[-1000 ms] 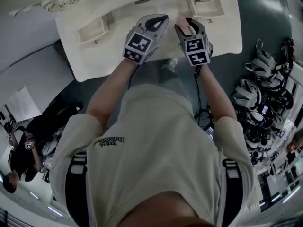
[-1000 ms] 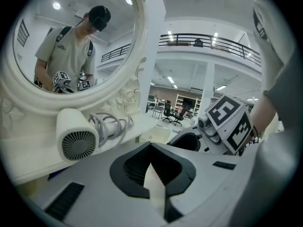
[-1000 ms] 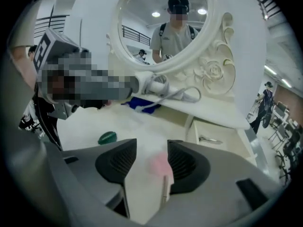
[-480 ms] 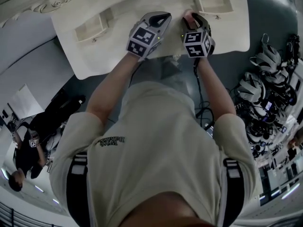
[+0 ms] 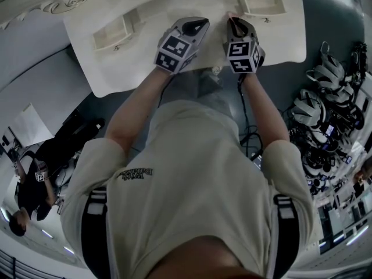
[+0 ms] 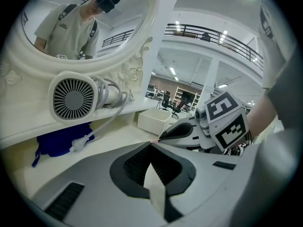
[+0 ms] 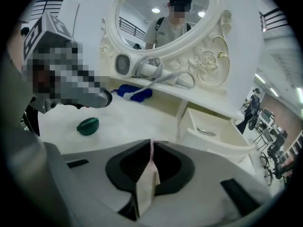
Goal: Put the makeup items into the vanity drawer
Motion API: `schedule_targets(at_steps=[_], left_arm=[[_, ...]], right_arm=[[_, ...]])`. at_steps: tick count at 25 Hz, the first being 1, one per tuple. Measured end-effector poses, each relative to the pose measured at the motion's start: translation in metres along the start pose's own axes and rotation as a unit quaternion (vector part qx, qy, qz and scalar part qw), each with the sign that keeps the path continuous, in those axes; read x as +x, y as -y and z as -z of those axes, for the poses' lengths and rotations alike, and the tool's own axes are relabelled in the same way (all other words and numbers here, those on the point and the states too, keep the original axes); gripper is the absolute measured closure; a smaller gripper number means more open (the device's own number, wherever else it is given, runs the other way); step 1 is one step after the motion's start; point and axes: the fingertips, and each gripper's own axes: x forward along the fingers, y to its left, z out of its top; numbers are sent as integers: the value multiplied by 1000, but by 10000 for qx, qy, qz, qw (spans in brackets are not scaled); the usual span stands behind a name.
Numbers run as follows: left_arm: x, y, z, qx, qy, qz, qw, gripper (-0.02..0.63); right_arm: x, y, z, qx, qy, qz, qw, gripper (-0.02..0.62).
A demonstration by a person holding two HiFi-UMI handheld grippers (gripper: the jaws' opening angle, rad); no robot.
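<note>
Right gripper (image 7: 152, 143): fingers just closed, narrow, on thin pink item (image 7: 151, 148). Left gripper (image 6: 151, 144): fingers together, empty. Open drawer (image 7: 215, 143) just right of right fingers; item seems ready for carrying there.

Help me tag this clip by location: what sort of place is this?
Probably a large open office or lab hall, not a home: beyond the cream carved vanity table with its oval mirror are black office chairs, a railed upper balcony, and a floor heap of headgear and cables.
</note>
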Motion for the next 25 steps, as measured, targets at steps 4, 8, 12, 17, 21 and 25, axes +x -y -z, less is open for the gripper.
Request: schedule_targets(at_steps=[4,8,12,17,21,25], left_arm=[[-10,4,-12,29,140,-48,9999,600],[-26,9,-33,51,353,-112,9993,600],[-42,17,-54,320,535,-135,9980,600],[-67,36,-100,524,937,-133,9941,600],[-83,52,-133,730,1294,-75,9889,600],[-99,75,-158,981,1473,41,9842,600]], right_arm=[[-16,2,-18,-9,259,37,9997,574],[-45,-1,-45,228,599,-45,9979,574],[-92,-2,-82,797,1125,-260,9901,574],[-157,12,-123,871,1776,-167,9801,577],[-207,18,-144,753,2210,-15,9724,578],[-254,25,-158,805,2625,153,9614,578]])
